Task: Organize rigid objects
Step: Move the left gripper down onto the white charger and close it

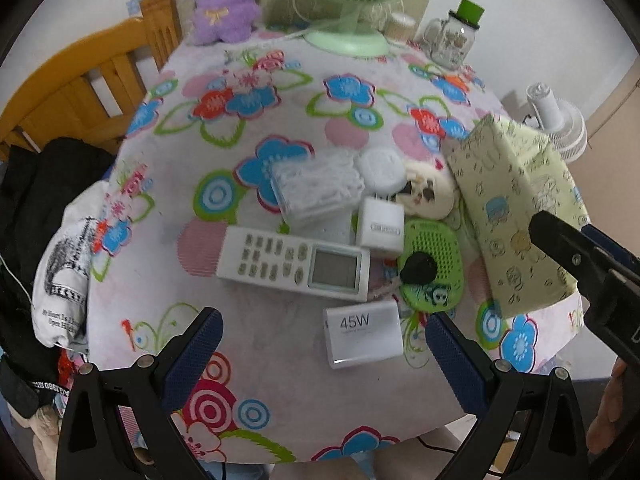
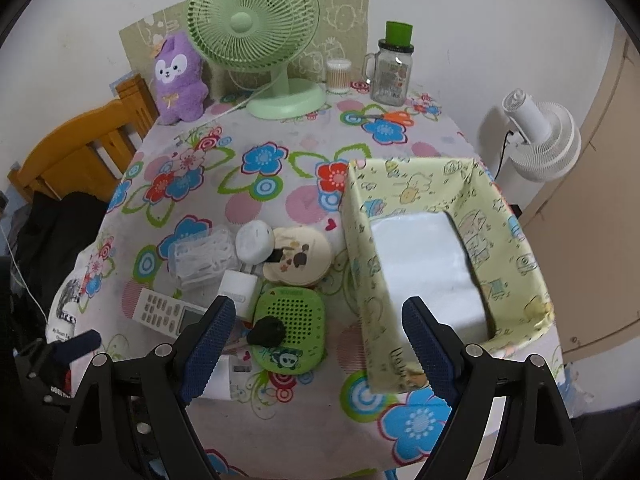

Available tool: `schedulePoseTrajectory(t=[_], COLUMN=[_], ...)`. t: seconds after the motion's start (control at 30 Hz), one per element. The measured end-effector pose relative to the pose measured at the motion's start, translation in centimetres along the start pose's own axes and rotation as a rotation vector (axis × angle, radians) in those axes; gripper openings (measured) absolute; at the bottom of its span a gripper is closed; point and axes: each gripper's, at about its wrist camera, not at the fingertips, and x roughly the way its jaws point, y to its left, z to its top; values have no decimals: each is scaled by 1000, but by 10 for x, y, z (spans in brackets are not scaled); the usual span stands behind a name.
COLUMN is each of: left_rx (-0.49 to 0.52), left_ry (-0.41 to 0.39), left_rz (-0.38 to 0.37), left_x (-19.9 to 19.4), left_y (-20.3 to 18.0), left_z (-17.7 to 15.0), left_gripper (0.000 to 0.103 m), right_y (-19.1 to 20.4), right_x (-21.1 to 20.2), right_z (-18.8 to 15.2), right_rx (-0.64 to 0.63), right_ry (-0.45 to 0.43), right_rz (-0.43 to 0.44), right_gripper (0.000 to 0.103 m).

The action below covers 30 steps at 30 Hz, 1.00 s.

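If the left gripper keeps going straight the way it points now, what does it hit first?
Probably the white 45W charger, which lies between the open left gripper fingers, just ahead; depth is hard to judge.

Bare counter (image 1: 280, 360) is left open along the near edge, the middle is crowded by the remote (image 1: 294, 263), the 45W charger (image 1: 363, 338) and the green perforated case (image 2: 291, 330), and the right side is blocked by the tall-walled fabric box (image 2: 444, 256).
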Motion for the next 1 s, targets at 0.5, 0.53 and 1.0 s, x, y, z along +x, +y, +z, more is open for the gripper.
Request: schedulePoseTrajectory(t=[0.5, 0.53, 1.0], left_rx=[-4, -15, 52], left_ry=[84, 85, 87], left_rz=[-66, -71, -54], left_x=[48, 49, 66], left_y=[-9, -8, -21], left_z=[-14, -14, -18], left_gripper=[94, 93, 78], right_y=[10, 10, 7], right_x=[25, 26, 45], right_z=[-30, -31, -51], right_rx=[21, 25, 57], right_ry=[39, 44, 106], right_rz=[-11, -6, -18], right_gripper=[88, 88, 88])
